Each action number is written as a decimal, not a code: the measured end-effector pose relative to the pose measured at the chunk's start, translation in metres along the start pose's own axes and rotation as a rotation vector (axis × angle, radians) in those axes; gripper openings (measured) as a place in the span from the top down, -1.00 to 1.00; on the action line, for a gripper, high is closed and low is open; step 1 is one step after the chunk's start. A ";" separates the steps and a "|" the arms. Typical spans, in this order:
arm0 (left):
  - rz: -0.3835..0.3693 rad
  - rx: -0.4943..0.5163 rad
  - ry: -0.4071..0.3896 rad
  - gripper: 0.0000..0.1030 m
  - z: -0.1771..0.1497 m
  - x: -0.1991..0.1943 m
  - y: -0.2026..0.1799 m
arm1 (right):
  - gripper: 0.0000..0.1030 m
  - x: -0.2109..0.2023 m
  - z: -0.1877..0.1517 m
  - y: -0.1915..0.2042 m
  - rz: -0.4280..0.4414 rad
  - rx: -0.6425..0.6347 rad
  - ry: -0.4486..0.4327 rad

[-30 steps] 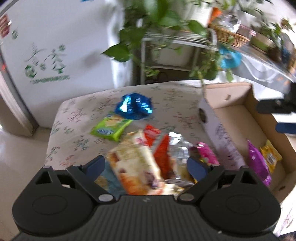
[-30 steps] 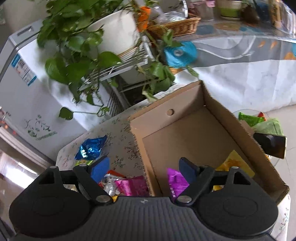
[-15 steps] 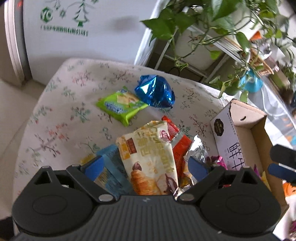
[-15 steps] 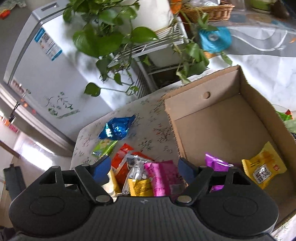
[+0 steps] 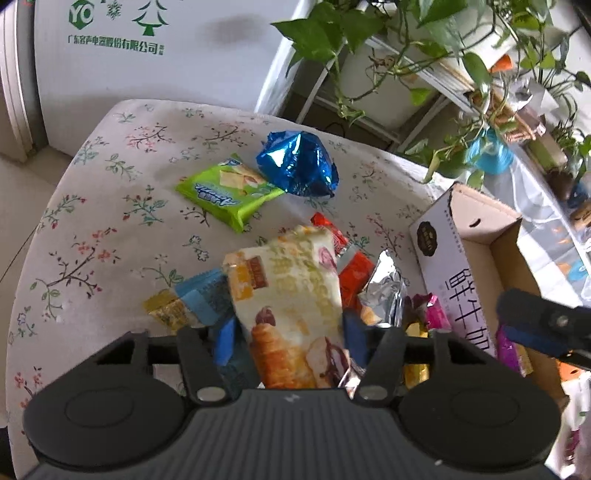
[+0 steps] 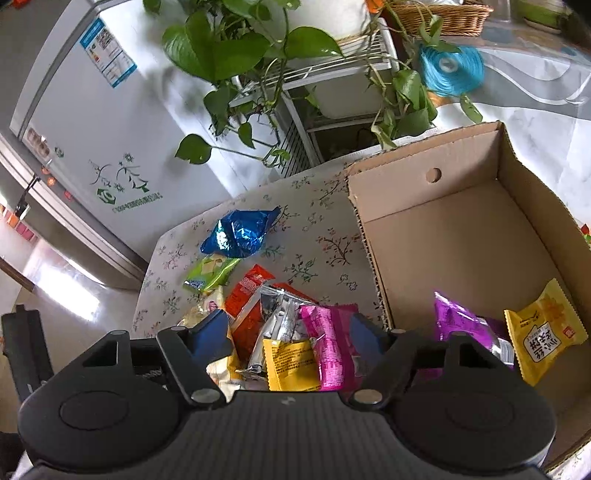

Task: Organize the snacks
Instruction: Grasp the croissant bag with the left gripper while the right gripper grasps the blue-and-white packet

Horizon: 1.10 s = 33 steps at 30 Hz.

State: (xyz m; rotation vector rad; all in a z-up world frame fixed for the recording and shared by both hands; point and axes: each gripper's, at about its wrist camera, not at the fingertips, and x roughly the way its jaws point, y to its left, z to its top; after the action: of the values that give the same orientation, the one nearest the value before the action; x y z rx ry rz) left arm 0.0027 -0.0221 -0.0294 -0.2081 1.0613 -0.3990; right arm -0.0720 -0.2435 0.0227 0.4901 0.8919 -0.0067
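A pile of snack packets lies on the floral table (image 5: 92, 206). My left gripper (image 5: 286, 336) is open, its jaws on either side of a cream bread packet (image 5: 291, 295) on top of the pile. A green packet (image 5: 229, 192) and a blue foil packet (image 5: 299, 164) lie farther back. My right gripper (image 6: 290, 338) is open above a pink packet (image 6: 328, 343), a yellow one (image 6: 290, 363) and a silver one (image 6: 277, 325). The cardboard box (image 6: 461, 229) at right holds a purple packet (image 6: 461, 321) and a yellow packet (image 6: 546, 332).
A white fridge (image 5: 147, 55) stands behind the table. A rack with trailing green plants (image 6: 258, 44) stands at the back. A blue spool (image 6: 450, 70) and a wicker basket (image 6: 439, 14) sit on a counter beyond the box.
Both grippers have swung left from the box towards the pile and come lower. My left jaws have narrowed around the cream bread packet. The right gripper stays open.
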 end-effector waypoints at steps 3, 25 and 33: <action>-0.015 -0.013 -0.016 0.02 0.002 -0.010 0.007 | -0.54 0.003 -0.002 0.006 0.007 -0.021 0.008; 0.097 0.125 -0.024 -0.22 -0.016 0.005 -0.007 | -0.54 0.025 -0.010 0.027 -0.002 -0.085 0.043; 0.012 0.036 -0.068 0.02 -0.001 -0.031 0.020 | -0.54 0.031 -0.014 0.035 0.026 -0.115 0.044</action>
State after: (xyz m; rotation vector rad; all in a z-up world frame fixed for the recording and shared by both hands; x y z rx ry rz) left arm -0.0074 0.0089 -0.0116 -0.1818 0.9874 -0.3978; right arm -0.0554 -0.2006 0.0066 0.3955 0.9232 0.0794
